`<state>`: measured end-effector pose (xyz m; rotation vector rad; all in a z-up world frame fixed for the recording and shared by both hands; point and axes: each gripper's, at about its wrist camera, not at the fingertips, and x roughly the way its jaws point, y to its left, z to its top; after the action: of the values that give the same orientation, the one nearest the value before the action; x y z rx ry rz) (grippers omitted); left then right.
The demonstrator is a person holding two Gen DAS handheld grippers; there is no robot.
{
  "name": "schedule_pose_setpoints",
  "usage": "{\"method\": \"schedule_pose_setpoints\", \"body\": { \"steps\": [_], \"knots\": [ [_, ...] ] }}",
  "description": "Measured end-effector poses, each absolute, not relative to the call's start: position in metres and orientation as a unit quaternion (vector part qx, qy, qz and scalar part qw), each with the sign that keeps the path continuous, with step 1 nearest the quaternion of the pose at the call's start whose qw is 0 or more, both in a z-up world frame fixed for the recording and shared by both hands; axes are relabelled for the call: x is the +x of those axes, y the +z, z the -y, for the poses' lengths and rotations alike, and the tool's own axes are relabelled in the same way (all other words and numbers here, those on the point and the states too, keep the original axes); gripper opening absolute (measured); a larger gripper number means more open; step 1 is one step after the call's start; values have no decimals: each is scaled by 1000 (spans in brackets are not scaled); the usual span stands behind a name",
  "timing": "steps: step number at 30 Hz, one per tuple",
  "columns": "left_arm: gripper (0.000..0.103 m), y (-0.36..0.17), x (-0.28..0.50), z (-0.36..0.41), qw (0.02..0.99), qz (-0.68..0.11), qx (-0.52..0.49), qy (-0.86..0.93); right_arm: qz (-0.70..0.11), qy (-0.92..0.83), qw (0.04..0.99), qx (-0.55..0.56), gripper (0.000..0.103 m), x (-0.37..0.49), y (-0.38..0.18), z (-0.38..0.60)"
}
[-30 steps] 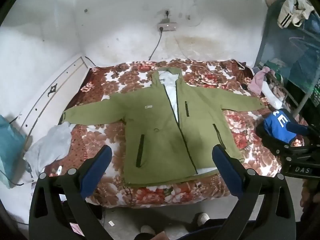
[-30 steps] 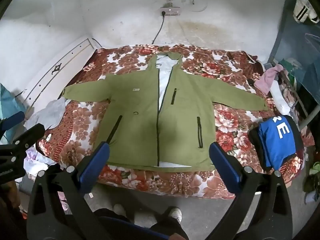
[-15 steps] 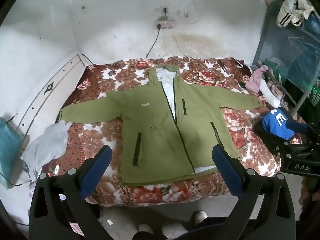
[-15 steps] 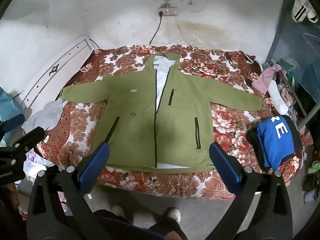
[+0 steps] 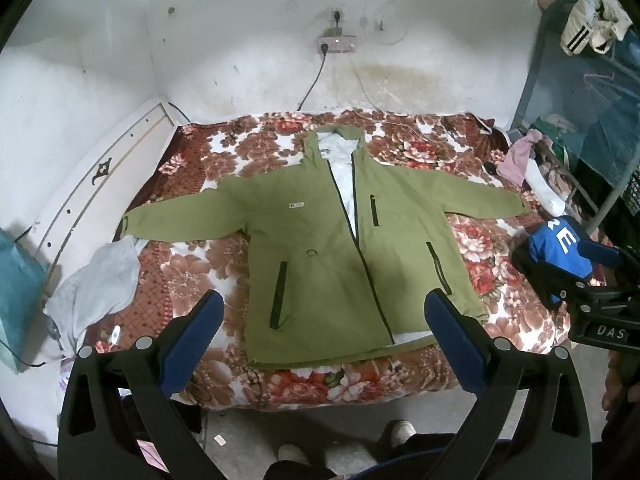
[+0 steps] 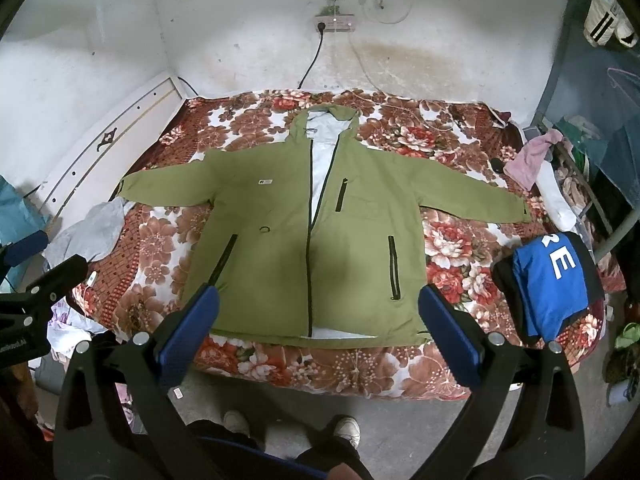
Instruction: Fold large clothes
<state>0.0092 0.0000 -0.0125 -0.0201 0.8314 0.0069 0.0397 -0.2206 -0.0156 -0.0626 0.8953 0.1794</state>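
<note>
An olive green hooded jacket point(image 5: 320, 240) point(image 6: 304, 232) lies flat on a floral bedspread point(image 5: 188, 276) point(image 6: 448, 240), front up, zip partly undone, both sleeves spread out sideways. My left gripper point(image 5: 322, 316) hangs open above the bed's near edge, well short of the jacket's hem. My right gripper point(image 6: 318, 310) is also open and empty, held at the same height over the hem. The right gripper shows at the right edge of the left wrist view, the left gripper at the left edge of the right wrist view.
A folded blue and black garment point(image 6: 552, 280) sits on the bed's right corner. A grey cloth point(image 5: 96, 280) lies at the left edge. A metal rack with clothes point(image 5: 580, 152) stands right. A person's shoes point(image 6: 288, 426) rest on the floor.
Both grippers have pulled back and risen a little, so the bed and jacket sit slightly farther away. The jacket has not moved.
</note>
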Motion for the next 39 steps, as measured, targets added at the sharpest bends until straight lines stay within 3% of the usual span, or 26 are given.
{"method": "schedule_pose_setpoints", "body": {
  "steps": [39],
  "knots": [
    [98, -2, 53, 4, 914, -394, -51, 85, -446, 120, 886, -43, 98, 101, -26, 261]
  ]
}}
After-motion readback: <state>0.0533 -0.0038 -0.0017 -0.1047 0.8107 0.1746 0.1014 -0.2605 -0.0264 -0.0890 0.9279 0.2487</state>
